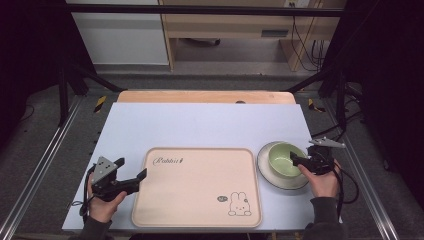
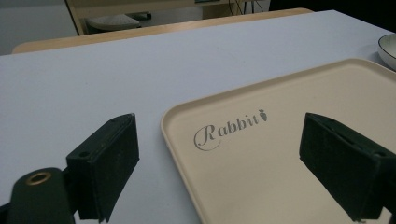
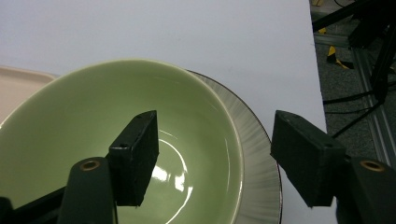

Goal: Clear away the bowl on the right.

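At the left, the left gripper (image 1: pixel 141 176) rests low on the table with its jaws spread wide and nothing between them, straddling the near-left edge of the tray (image 1: pixel 165 210). In the left gripper view one jaw sits over the bare table and the other over the tray's floor, with the raised rim (image 2: pixel 173 140) running between them. The tray looks light, stiff and flat, probably plastic; its thin upturned rim is the only place to pinch, and a one-sided grip would likely let it tip.

Moving right, the tray's floor is bare apart from its printed rabbit (image 1: pixel 239 205).

Just beside the tray's right edge stands the bowl (image 1: pixel 283 159), green, nested on a ribbed plate (image 1: pixel 265 170). The right gripper (image 1: pixel 295 160) is unclenched, one jaw inside the bowl and the other outside its near wall (image 3: pixel 236 154), ready to close on the rim. The bowl looks like glazed ceramic: hard, fairly heavy, slick and breakable. I would judge the wall just under the lip the right hold, squeezed firmly, since the glaze could slide in the pads. The plate beneath is loose and may shift.
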The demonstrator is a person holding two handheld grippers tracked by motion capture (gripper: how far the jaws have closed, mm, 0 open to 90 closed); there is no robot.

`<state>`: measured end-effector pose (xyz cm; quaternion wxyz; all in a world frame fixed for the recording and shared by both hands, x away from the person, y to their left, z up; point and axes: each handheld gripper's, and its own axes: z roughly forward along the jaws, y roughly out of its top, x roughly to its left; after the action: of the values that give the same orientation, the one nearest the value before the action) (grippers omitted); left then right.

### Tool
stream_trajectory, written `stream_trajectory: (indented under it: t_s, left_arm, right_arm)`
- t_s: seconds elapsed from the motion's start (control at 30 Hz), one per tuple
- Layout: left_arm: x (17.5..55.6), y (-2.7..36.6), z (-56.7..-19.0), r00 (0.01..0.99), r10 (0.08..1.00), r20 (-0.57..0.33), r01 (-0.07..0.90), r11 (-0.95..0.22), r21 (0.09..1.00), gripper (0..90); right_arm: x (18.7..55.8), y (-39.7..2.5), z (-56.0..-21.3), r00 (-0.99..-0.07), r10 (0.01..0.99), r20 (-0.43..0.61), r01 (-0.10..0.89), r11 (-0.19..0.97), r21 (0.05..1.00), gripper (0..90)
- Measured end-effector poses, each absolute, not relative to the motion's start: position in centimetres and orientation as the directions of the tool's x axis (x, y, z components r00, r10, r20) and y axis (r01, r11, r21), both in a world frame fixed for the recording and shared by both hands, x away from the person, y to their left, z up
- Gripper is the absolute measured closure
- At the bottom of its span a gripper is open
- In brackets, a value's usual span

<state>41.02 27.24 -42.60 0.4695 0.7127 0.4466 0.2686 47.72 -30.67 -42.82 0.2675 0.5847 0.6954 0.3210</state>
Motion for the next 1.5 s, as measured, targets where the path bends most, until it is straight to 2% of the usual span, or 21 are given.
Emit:
stream_trajectory:
  t_s: [0.3,0.57,0.67,1.0,1.33,1.5]
  left_arm:
    - [41.0,27.2,-42.6,0.460,0.887,-0.037,0.382,-0.161,0.910,11.8]
    - [41.0,27.1,-42.6,0.462,0.886,-0.034,0.383,-0.166,0.909,11.9]
    - [41.0,27.1,-42.7,0.461,0.886,-0.035,0.385,-0.165,0.908,11.9]
    - [41.1,27.1,-42.7,0.466,0.884,-0.032,0.388,-0.172,0.906,11.9]
    - [41.1,27.1,-42.8,0.465,0.885,-0.032,0.390,-0.173,0.904,11.9]
    - [41.1,27.0,-42.8,0.465,0.885,-0.032,0.390,-0.173,0.905,12.0]
  right_arm:
    - [47.8,-30.7,-43.4,-0.181,0.984,0.011,0.672,0.115,0.732,38.8]
    - [47.9,-31.1,-43.7,-0.185,0.982,0.032,0.716,0.113,0.688,50.9]
    - [47.9,-31.3,-43.7,-0.186,0.982,0.042,0.736,0.112,0.667,57.9]
    - [47.9,-31.4,-43.9,-0.184,0.981,0.067,0.755,0.098,0.648,64.3]
    - [48.1,-31.8,-43.9,-0.153,0.980,0.124,0.789,0.046,0.612,76.4]
    - [48.3,-31.7,-44.0,-0.144,0.981,0.128,0.805,0.041,0.592,77.5]
